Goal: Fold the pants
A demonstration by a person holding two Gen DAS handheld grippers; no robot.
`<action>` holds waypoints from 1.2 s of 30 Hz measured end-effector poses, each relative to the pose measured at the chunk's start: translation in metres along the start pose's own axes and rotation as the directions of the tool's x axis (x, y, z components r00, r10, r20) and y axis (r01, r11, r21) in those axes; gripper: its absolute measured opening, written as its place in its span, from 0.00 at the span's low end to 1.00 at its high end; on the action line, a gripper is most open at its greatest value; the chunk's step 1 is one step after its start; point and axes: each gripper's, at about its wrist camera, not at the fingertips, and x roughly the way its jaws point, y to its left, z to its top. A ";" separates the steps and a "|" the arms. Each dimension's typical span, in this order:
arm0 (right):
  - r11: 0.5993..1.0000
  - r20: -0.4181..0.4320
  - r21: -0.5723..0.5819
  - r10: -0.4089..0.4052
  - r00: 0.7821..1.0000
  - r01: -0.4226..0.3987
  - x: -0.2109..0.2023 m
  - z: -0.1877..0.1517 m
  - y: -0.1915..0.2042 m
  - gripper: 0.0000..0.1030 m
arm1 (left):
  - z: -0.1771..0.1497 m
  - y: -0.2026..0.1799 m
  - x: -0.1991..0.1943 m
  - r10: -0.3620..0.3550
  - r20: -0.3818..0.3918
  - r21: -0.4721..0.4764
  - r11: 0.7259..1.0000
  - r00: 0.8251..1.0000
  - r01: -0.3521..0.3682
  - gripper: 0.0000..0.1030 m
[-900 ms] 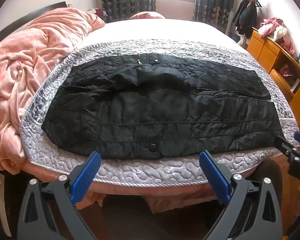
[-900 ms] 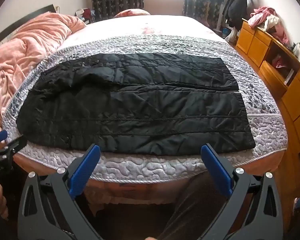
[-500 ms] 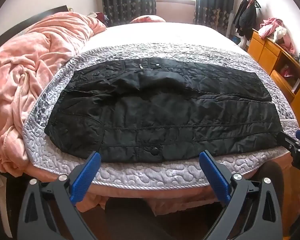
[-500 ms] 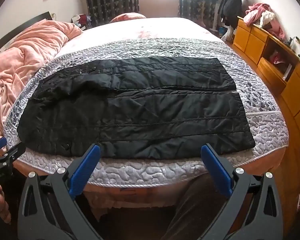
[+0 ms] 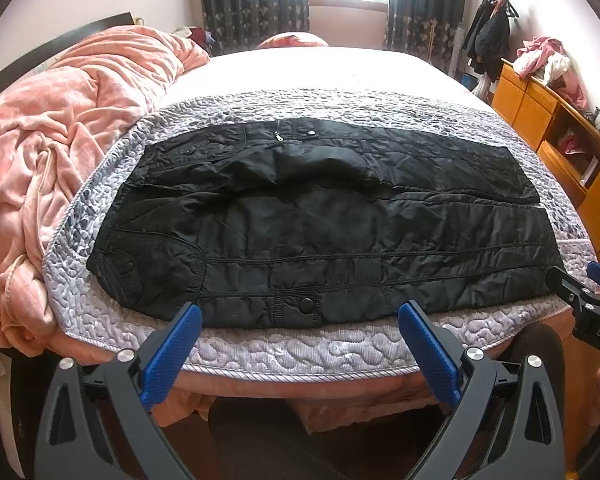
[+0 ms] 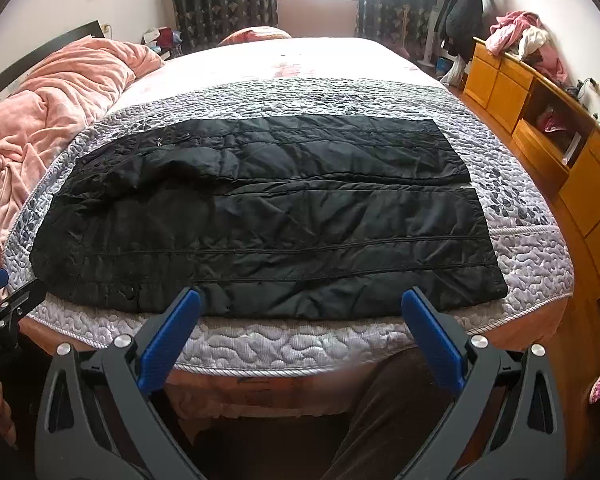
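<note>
I see the black quilted pants (image 5: 324,236) spread flat and crinkled on my grey quilted bedspread (image 5: 300,352), waist left, legs right. My left gripper (image 5: 298,354) and right gripper (image 6: 300,342) hover before the near edge, both spread wide, empty.

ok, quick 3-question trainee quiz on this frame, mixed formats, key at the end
1. True or false: the left gripper is shut on the black pants.
2. What lies directly under the pants? A) pink blanket B) grey quilted cover C) bare floor
3. Fill in: the right gripper has its jaws ____.

Key: 1 false, both grippers are open and short of the pants. 2 B, the grey quilted cover. 3 open.
</note>
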 end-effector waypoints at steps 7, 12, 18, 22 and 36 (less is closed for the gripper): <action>1.000 0.002 -0.009 -0.001 1.000 0.001 0.000 0.001 0.000 0.97 | 0.002 0.001 -0.001 -0.005 0.005 0.002 1.000 1.000 0.005 0.96; 1.000 0.001 -0.010 0.002 1.000 -0.002 0.001 0.001 0.000 0.97 | 0.004 0.003 -0.003 -0.004 0.010 0.001 1.000 1.000 0.004 0.96; 1.000 -0.001 -0.014 0.002 1.000 -0.002 0.002 0.001 0.001 0.97 | 0.005 0.003 -0.003 -0.003 0.009 0.002 1.000 1.000 0.003 0.96; 1.000 0.002 -0.020 0.002 1.000 -0.002 0.001 0.001 0.003 0.97 | 0.005 0.003 -0.004 -0.003 0.009 0.002 1.000 1.000 0.003 0.96; 1.000 0.001 -0.021 0.003 1.000 -0.003 0.002 0.001 0.004 0.97 | 0.006 0.004 -0.004 -0.001 0.009 0.002 1.000 1.000 0.001 0.96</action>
